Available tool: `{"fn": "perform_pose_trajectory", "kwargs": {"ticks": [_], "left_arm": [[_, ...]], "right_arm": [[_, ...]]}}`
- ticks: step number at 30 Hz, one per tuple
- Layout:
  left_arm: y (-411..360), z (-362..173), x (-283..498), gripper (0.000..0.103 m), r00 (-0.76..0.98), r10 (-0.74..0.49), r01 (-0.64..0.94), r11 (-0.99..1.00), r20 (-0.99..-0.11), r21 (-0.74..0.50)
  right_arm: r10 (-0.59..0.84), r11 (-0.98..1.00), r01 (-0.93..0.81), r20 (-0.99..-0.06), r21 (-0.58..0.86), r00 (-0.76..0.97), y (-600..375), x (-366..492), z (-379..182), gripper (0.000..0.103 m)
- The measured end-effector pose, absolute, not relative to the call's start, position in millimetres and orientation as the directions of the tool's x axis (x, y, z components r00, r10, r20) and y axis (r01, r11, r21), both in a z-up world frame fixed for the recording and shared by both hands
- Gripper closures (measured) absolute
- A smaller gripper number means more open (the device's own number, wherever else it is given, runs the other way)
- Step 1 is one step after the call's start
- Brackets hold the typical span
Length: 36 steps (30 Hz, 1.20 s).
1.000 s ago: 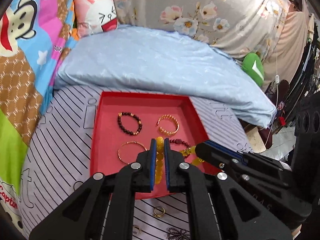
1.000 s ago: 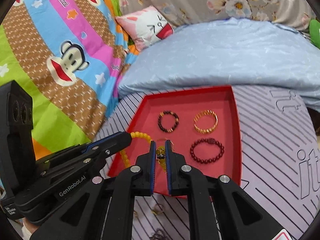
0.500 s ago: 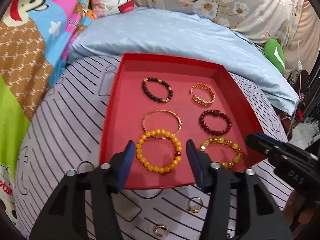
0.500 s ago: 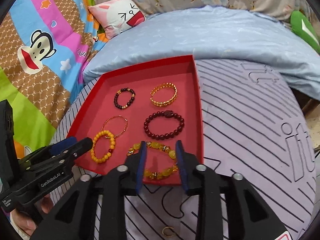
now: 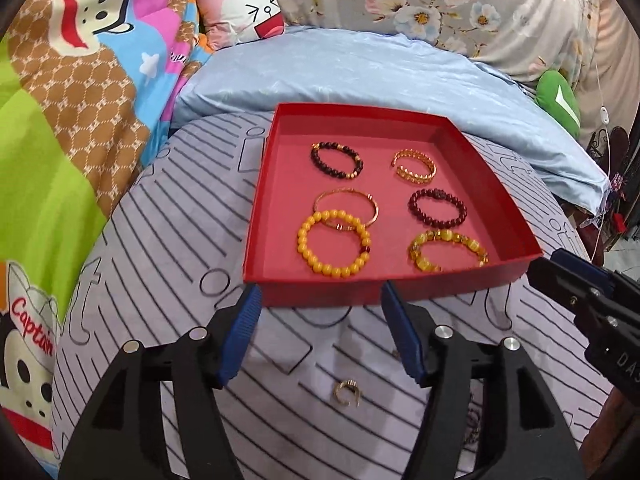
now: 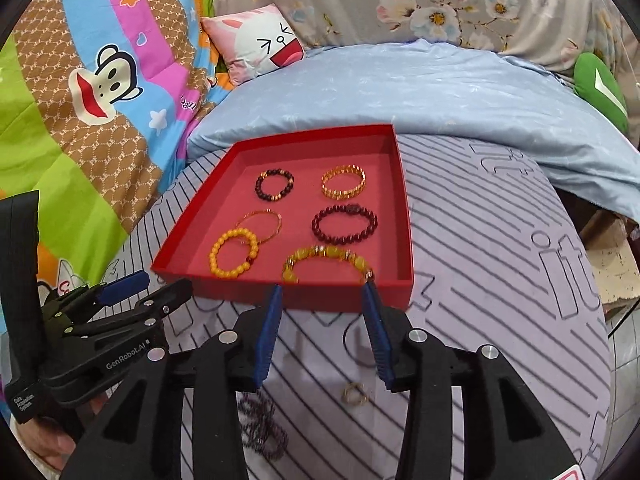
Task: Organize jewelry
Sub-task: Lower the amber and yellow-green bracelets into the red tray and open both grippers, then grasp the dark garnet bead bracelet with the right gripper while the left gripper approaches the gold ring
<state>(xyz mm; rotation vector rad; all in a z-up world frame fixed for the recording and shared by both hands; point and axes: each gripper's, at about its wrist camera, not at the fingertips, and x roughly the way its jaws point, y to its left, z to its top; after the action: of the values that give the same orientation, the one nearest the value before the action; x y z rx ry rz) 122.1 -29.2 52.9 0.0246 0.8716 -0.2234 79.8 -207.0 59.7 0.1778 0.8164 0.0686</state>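
A red tray (image 5: 400, 286) (image 6: 224, 290) sits on the striped bed cover and holds several bracelets. A yellow bead bracelet (image 5: 333, 243) (image 6: 233, 253) lies front left, overlapping a thin gold bangle (image 5: 346, 205). An amber bracelet (image 5: 447, 249) (image 6: 327, 261) lies front right. My left gripper (image 5: 320, 300) is open and empty just before the tray's near wall. My right gripper (image 6: 322, 300) is open and empty at the near wall too. A gold ring (image 5: 347, 393) (image 6: 354, 393) lies on the cover below the grippers.
A dark beaded bracelet (image 6: 260, 426) lies on the cover near the right gripper's left arm. A light blue pillow (image 5: 380, 76) lies behind the tray, a cartoon quilt (image 5: 80, 100) to the left. The bed edge drops off at right (image 6: 600, 280).
Both grippers opened and let go: the yellow bead bracelet and the amber bracelet now lie in the tray. Both grippers have pulled back to the tray's near edge.
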Motion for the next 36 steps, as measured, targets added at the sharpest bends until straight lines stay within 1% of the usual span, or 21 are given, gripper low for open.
{"fn": "perform_pose_trajectory", "kwargs": {"ticks": [5, 13, 27, 32, 36], "left_arm": [[-19.0, 41.0, 100.2, 0.044, 0.612, -0.146, 0.173, 0.984, -0.777, -0.049], [-3.6, 20.9, 74.6, 0.044, 0.574, -0.154, 0.138, 0.986, -0.804, -0.090], [6.3, 7.9, 54.5, 0.044, 0.552, -0.160, 0.111, 0.987, -0.819, -0.118], [5.9, 6.9, 54.0, 0.044, 0.548, -0.164, 0.112, 0.986, -0.820, -0.122], [5.4, 5.2, 54.8, 0.044, 0.544, -0.165, 0.112, 0.986, -0.822, -0.124]], "right_arm": [[0.155, 0.979, -0.002, -0.738, 0.203, 0.656, -199.3, 55.5, 46.5, 0.062], [0.194, 0.974, -0.028, -0.768, 0.224, 0.610, -182.1, 27.8, 24.3, 0.062], [0.204, 0.976, -0.060, -0.794, 0.208, 0.573, -155.2, 21.5, 2.6, 0.062], [0.186, 0.981, -0.061, -0.800, 0.185, 0.571, -151.2, 24.4, -1.7, 0.066], [0.171, 0.984, -0.057, -0.802, 0.169, 0.573, -151.6, 26.8, -3.7, 0.073]]}}
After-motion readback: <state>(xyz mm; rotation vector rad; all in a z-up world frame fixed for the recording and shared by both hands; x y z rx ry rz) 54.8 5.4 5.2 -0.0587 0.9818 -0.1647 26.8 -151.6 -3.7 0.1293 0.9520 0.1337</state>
